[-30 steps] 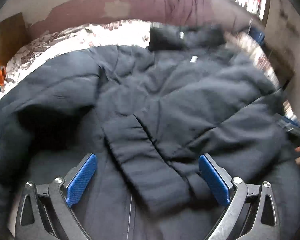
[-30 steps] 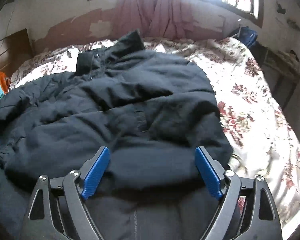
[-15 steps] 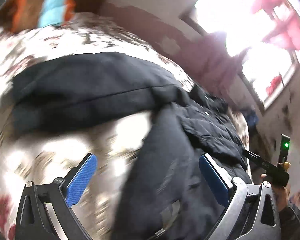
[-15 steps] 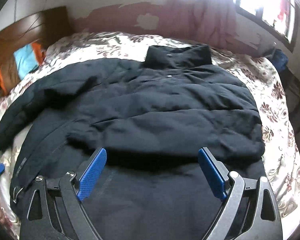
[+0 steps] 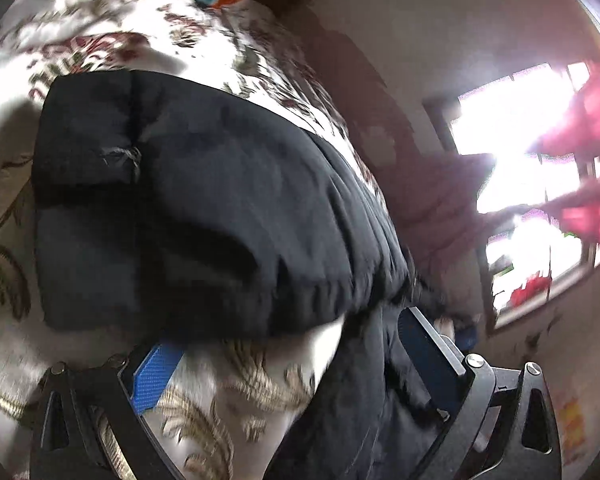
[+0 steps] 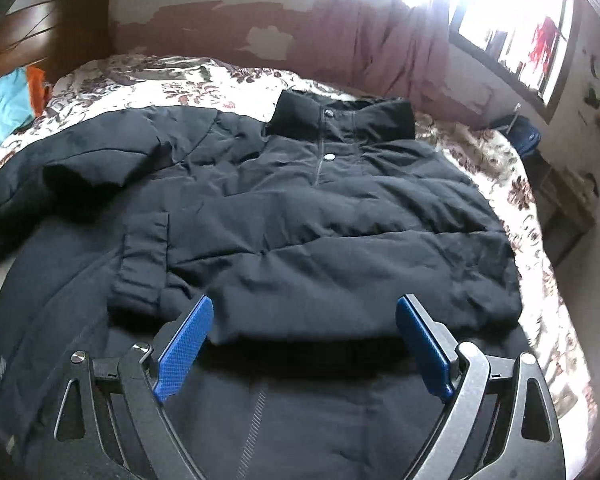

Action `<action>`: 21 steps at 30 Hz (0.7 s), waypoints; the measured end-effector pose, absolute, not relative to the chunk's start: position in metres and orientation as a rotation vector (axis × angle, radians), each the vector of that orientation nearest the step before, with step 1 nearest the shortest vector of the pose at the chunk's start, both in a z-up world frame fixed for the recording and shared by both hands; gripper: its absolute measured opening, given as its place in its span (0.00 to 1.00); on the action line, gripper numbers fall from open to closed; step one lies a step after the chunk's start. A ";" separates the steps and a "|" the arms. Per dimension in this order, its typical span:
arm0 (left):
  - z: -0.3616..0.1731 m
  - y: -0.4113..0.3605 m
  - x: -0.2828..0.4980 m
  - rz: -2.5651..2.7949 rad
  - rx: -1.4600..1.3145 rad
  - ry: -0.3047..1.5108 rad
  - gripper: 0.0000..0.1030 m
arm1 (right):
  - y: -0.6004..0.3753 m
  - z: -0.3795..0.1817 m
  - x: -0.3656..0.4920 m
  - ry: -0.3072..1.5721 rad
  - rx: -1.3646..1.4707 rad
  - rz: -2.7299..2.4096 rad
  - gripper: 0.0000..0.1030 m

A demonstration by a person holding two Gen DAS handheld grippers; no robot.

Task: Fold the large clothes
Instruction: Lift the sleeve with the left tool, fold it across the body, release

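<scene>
A large black padded jacket lies spread face up on the bed, collar toward the far wall. One sleeve is folded across its chest, with the cuff pointing toward me. My right gripper hovers open over the jacket's lower part with nothing gripped. The other sleeve stretches out over the floral sheet, its cuff end at the left. My left gripper is rolled sideways and open just below that sleeve. Sheet and the jacket's side edge lie between its blue pads, unpressed.
The floral bedsheet surrounds the jacket. A wooden headboard with blue and orange cloth stands at the far left. A pink curtain and a bright window line the back wall. A dark blue object sits at the bed's right edge.
The left view rolled and swung from the jacket's middle out to the stretched sleeve. The right view shifted so the jacket sits centred. Both grippers stayed open.
</scene>
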State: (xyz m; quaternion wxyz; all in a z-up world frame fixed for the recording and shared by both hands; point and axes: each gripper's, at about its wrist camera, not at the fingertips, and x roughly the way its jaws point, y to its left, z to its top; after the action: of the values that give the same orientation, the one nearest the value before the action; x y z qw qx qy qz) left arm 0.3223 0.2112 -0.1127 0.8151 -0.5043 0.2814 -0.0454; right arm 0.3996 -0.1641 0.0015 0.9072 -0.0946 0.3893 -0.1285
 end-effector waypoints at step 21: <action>-0.106 0.264 0.311 0.050 -1.092 0.342 0.08 | -0.200 0.015 0.311 0.709 -0.076 -0.142 0.87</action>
State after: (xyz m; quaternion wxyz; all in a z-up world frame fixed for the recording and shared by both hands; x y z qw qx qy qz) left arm 0.3107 0.2637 -0.1061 0.8405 -0.5166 0.1616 0.0237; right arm 0.3109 -0.2003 0.0154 0.9346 -0.0372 0.3469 -0.0694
